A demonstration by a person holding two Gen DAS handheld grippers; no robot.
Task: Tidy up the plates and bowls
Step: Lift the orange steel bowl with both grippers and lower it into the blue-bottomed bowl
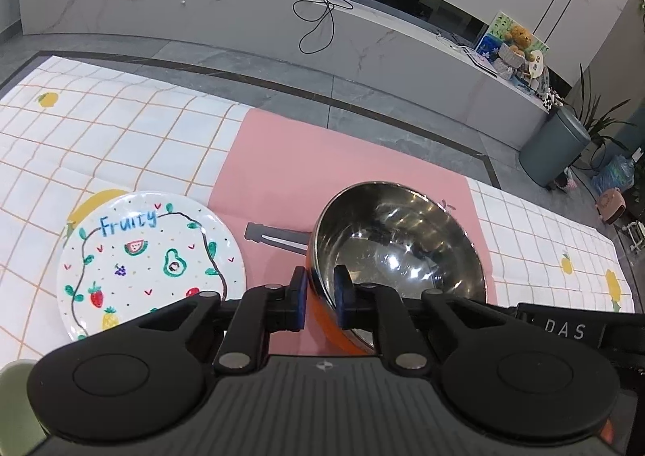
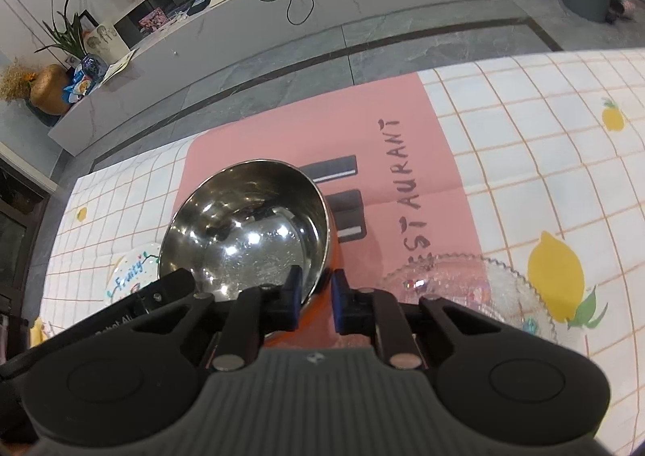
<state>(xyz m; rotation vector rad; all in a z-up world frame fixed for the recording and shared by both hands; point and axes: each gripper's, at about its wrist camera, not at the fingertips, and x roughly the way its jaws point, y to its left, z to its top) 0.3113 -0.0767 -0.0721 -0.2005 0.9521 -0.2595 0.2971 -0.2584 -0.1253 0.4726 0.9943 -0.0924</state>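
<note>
A steel bowl (image 1: 399, 250) with an orange outside sits on a pink mat (image 1: 322, 173). My left gripper (image 1: 320, 294) is shut on its near left rim, one pad inside and one outside. In the right wrist view my right gripper (image 2: 316, 300) is shut on the right rim of the same steel bowl (image 2: 250, 238). A white plate (image 1: 149, 258) painted with fruit and the word "Fruity" lies flat to the left of the bowl. A clear glass bowl (image 2: 463, 286) with a scalloped rim stands just right of my right gripper, partly hidden by it.
A white checked tablecloth (image 1: 121, 141) with lemon prints covers the table under the mat. The table's far edge drops to a grey tiled floor (image 1: 282, 57). A pale green object (image 1: 16, 375) shows at the near left corner.
</note>
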